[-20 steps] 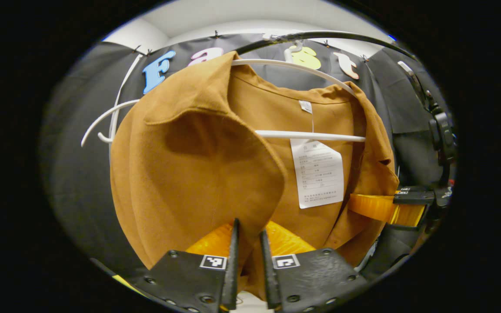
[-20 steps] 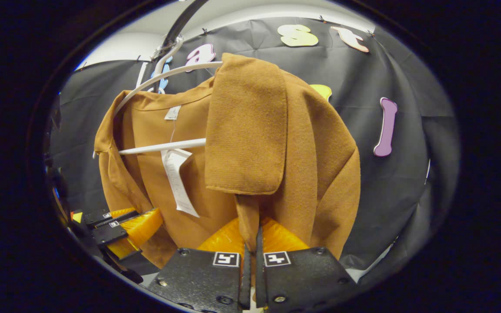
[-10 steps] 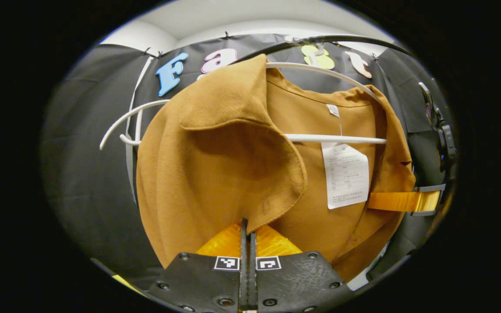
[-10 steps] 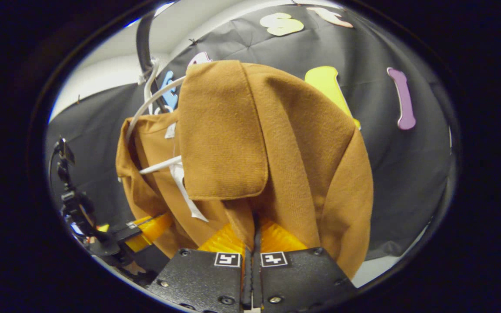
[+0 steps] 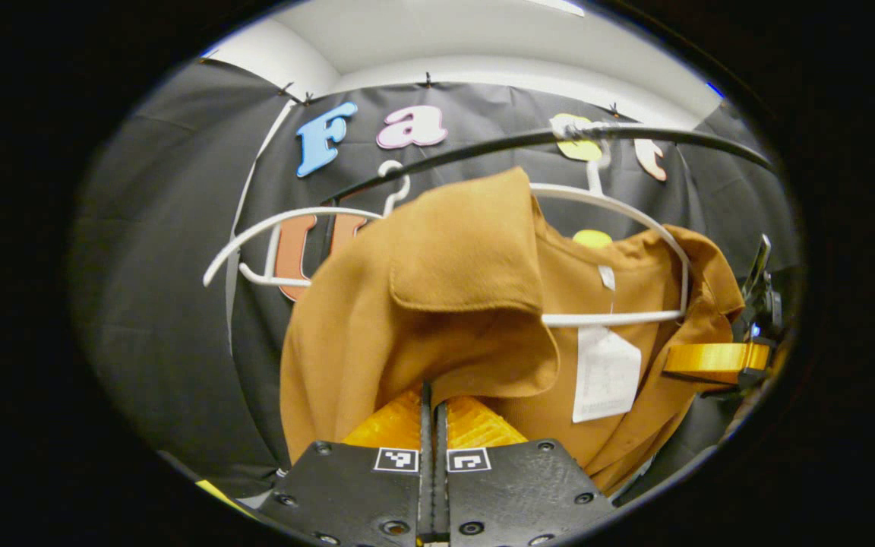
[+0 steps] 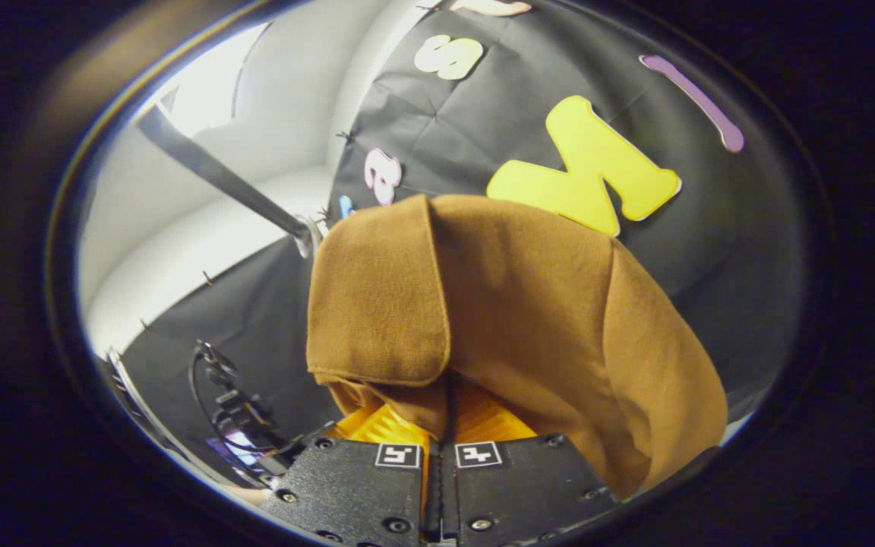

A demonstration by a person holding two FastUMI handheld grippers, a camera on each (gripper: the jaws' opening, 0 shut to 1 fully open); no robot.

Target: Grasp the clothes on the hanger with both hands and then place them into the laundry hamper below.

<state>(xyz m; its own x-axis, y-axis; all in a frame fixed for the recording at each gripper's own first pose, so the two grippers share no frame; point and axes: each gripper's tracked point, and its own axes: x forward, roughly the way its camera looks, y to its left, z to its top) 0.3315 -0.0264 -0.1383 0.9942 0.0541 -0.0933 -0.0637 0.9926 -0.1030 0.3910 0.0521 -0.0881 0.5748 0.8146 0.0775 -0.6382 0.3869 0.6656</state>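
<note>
A brown collared shirt hangs on a white hanger, which is hooked over a black rail. My left gripper is shut on the shirt's front edge just below the folded collar. In the same view, at the far right, my right gripper pinches the shirt's other front edge. In the right gripper view the shirt bulges up over my right gripper, whose jaws are shut on a fold of it under the collar flap.
An empty white hanger hangs on the rail to the left of the shirt. A white paper tag dangles inside the shirt. The rail crosses the upper left of the right gripper view, with dark gear and cables at lower left.
The left gripper closed on the shirt's edge a second ago and stays shut. Both views have tipped upward and the shirt sits lower in them. The right view has swung off the hanger.
</note>
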